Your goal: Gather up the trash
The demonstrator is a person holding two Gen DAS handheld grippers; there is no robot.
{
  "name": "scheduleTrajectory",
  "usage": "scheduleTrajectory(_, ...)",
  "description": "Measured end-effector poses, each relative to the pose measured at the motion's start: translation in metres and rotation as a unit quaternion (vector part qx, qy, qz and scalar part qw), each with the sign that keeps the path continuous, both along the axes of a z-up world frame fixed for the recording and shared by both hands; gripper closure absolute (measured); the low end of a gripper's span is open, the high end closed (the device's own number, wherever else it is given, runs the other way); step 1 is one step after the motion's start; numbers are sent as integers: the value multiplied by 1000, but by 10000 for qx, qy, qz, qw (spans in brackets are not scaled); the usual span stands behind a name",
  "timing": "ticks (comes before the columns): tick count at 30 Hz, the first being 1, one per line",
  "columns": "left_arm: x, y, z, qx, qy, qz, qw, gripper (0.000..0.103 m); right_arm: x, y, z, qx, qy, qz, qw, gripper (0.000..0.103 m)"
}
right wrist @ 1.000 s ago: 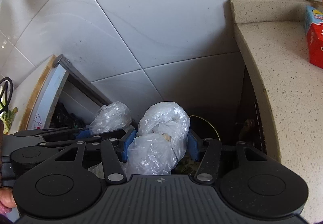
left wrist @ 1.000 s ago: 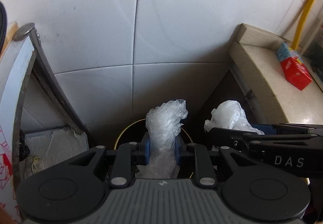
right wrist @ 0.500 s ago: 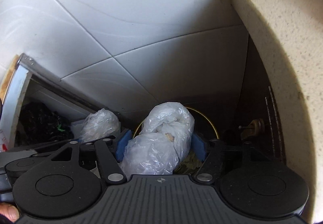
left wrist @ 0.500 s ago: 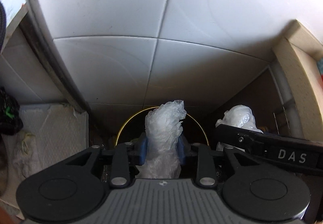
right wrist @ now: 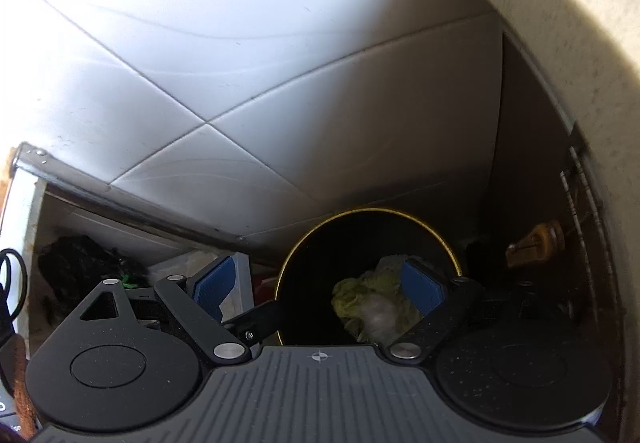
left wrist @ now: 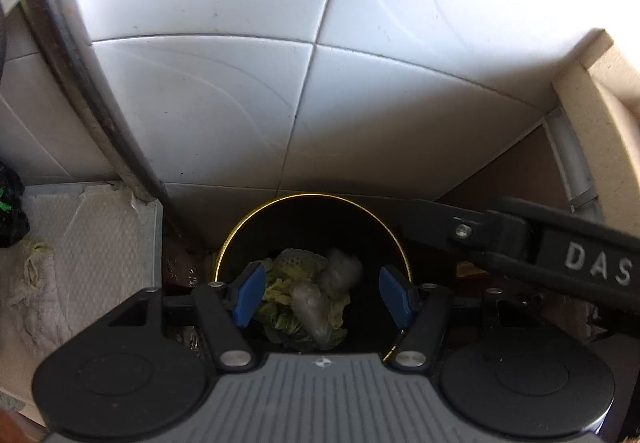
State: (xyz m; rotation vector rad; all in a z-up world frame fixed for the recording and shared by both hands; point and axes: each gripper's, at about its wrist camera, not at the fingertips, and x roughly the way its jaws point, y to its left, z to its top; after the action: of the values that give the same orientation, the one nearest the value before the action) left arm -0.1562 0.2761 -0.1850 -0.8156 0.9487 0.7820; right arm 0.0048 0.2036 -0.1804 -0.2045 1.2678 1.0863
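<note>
A black bin with a gold rim [left wrist: 312, 196] stands on the floor against the tiled wall. Two crumpled clear plastic bags [left wrist: 314, 305] lie inside it on green leafy scraps [left wrist: 280, 283]. My left gripper [left wrist: 322, 295] hangs over the bin mouth; its jaws are opening and nothing is between the blue pads. In the right wrist view the same bin [right wrist: 368, 209] holds the bags [right wrist: 376, 313]. My right gripper [right wrist: 318, 287] is opening wide above the bin's left rim, with nothing between its pads. The right gripper's finger [left wrist: 520, 243] crosses the left wrist view.
A beige stone counter [left wrist: 600, 83] overhangs on the right, with a grey pipe [left wrist: 572, 163] beneath it. A low shelf on the left holds a cloth [left wrist: 40, 275] and a black bag [right wrist: 80, 263]. A brass valve [right wrist: 532, 243] sits right of the bin.
Both grippers sank toward the bin and spread their jaws. The plastic bag held in each one has dropped into the bin.
</note>
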Motion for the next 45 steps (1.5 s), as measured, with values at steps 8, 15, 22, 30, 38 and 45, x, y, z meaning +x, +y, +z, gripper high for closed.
scheduleTrajectory(8,-15,-5,34,133,-259,95,9995,43,-14,-39,44,324,-697,-318,9965,9)
scheduleTrajectory(15,-41,-34,85,465,-731,-213,9960,42,-35,-79,91,906,-811,-438,9916,8)
scheduleTrajectory(22,-66,-63,131,1054,-1162,-516,9863,32,-58,-129,149,1178,-2078,-711,9685,0)
scheduleTrajectory(30,-65,-93,153,1309,-1213,-917,9797,30,-78,-174,155,1209,-2525,-1181,9527,0)
scheduleTrajectory(38,-56,-129,169,1555,-1220,-936,9758,24,-78,-202,165,1212,-2614,-1342,9481,0)
scheduleTrajectory(45,-41,-164,170,1578,-1137,-1043,9753,24,-68,-242,168,1142,-2585,-1512,9472,0)
